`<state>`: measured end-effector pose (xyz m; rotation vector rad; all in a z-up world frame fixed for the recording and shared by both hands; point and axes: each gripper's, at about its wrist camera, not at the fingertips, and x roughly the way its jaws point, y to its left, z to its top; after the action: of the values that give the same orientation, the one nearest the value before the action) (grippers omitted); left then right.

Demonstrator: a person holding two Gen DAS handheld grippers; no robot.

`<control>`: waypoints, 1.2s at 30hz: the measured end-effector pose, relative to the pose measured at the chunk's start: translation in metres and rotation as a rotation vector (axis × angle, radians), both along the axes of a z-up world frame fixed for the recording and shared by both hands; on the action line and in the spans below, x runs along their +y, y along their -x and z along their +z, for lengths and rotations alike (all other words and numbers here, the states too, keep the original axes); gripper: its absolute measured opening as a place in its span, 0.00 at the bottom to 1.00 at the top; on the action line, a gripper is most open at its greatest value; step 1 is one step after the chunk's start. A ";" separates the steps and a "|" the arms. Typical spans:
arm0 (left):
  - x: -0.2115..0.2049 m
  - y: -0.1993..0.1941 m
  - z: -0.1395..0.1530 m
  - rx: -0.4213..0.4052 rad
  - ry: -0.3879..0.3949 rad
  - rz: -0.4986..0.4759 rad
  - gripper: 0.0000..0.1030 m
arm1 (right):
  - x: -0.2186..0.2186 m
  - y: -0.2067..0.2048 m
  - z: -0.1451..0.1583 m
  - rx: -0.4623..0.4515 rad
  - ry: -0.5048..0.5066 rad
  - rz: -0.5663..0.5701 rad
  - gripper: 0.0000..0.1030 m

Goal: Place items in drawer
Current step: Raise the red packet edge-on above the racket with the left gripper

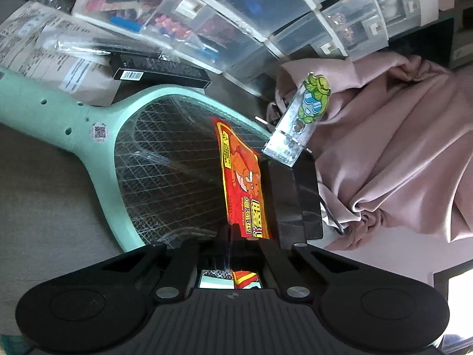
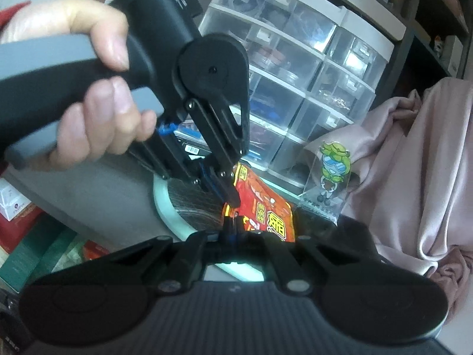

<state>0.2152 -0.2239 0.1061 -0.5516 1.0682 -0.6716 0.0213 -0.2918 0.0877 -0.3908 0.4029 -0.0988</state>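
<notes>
Warm patch (image 1: 242, 177) — a red-orange packet — lies on the mesh of a green bug swatter (image 1: 142, 153); left gripper (image 2: 230, 198), held by a hand (image 2: 97, 88), pinches its edge; right gripper (image 2: 233, 224) pinches it too; clear drawers (image 2: 310, 74) stand behind — all pushed in.

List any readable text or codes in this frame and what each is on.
"WARM PATCH": red and orange packet, along its edge; its large Chinese characters are partly hidden.
QR code: sticker on green racket, unreadable.
Barcode: black box, digits too small.
Printed paper sheet: too blurred.
</notes>
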 end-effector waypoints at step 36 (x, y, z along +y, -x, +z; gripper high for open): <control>0.032 0.042 0.050 -0.175 -0.066 -0.017 0.00 | 0.029 0.006 -0.002 -0.066 0.130 0.027 0.48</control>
<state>0.1727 -0.1918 0.1564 -0.4192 0.9282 -0.6837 0.0154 -0.2626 0.0853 -0.5201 0.3270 -0.1118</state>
